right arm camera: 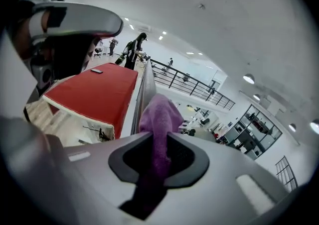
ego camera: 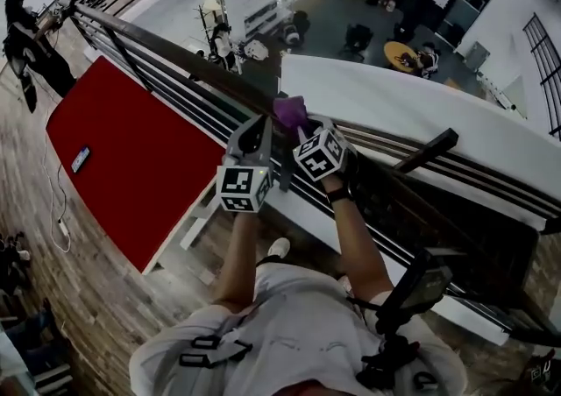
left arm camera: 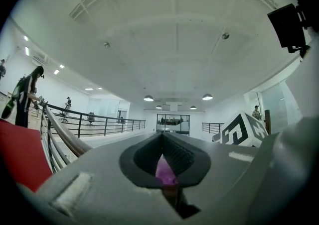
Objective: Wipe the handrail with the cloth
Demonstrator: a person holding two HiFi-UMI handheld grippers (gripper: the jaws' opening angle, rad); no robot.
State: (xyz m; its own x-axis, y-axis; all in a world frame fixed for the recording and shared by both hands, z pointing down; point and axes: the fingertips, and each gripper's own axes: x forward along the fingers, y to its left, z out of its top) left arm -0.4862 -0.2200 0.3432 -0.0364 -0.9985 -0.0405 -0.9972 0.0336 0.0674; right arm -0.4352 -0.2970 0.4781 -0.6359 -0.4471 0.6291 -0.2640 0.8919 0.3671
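Observation:
The dark handrail [ego camera: 175, 54] runs from the upper left toward me, over several thinner black bars. A purple cloth [ego camera: 289, 110] sits bunched on top of it, right in front of me. My right gripper [ego camera: 303, 129] is shut on the cloth; in the right gripper view the cloth [right arm camera: 160, 114] rises out between the jaws with the handrail [right arm camera: 145, 82] stretching beyond it. My left gripper [ego camera: 261, 125] is close beside the right one, its jaws together, with a bit of purple cloth [left arm camera: 164, 171] showing in their gap. Another stretch of the handrail [left arm camera: 65, 137] curves past at the left.
A red-topped table [ego camera: 131, 158] holding a small phone [ego camera: 81, 159] stands on the wooden floor to my left. A person [ego camera: 22, 44] stands by the rail at the far left. Beyond the rail lie a white ledge [ego camera: 394, 114] and an office floor far below.

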